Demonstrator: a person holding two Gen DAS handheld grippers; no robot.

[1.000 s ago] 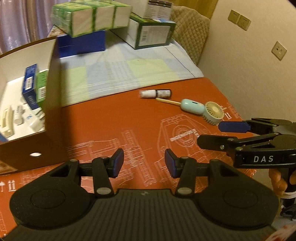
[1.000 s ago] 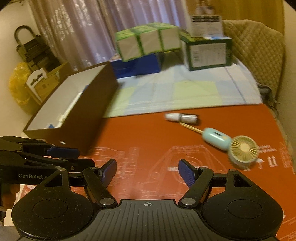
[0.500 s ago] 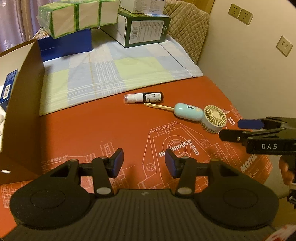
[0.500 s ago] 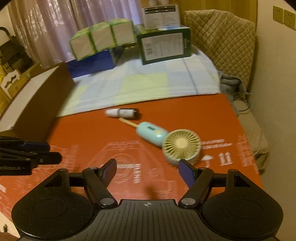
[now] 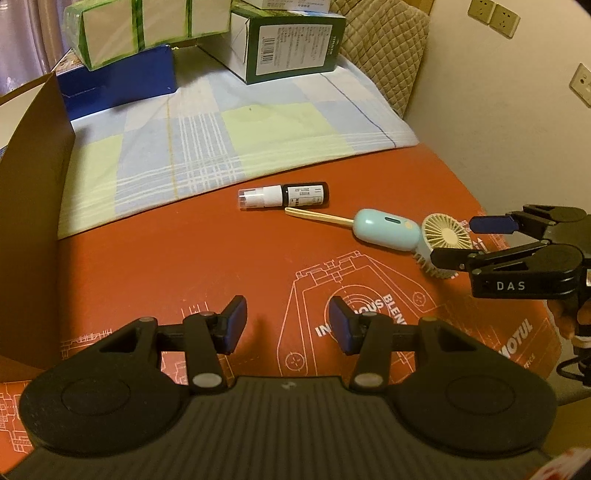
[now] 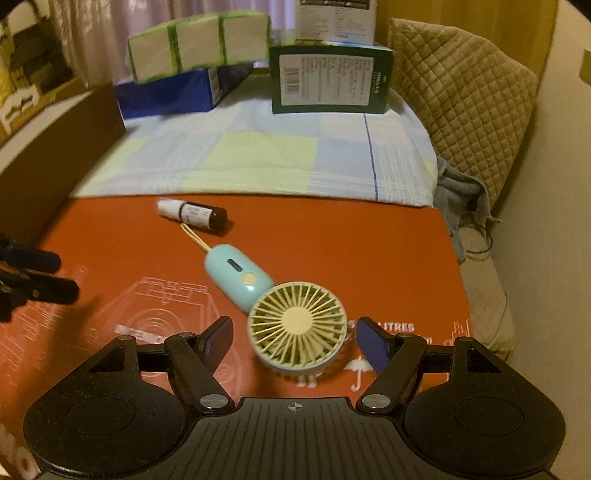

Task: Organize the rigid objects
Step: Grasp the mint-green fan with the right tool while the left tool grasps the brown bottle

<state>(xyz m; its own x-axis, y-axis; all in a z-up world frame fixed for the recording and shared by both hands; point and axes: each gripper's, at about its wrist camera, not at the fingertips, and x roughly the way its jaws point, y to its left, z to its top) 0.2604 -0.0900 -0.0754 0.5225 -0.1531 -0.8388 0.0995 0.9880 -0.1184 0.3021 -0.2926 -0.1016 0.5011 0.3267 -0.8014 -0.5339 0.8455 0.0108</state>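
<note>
A small handheld fan with a mint handle and cream grille lies on the red mat; its head sits between the open fingers of my right gripper, pads clear of it on both sides. A dark spray bottle with a white cap lies farther back, beside the fan's cream strap. In the left wrist view the same fan and bottle lie ahead. My left gripper stands open over bare mat, holding nothing. The right gripper reaches in from the right at the fan head.
A brown cardboard box stands at the left. A checked cloth covers the far half of the table, with a blue box, green-wrapped packs and a green carton stacked at the back. A wall is close on the right.
Both grippers moved forward, to the right and lower. The right gripper came over the fan head, which now sits between its fingers. The cardboard box slid toward the left edge of view.
</note>
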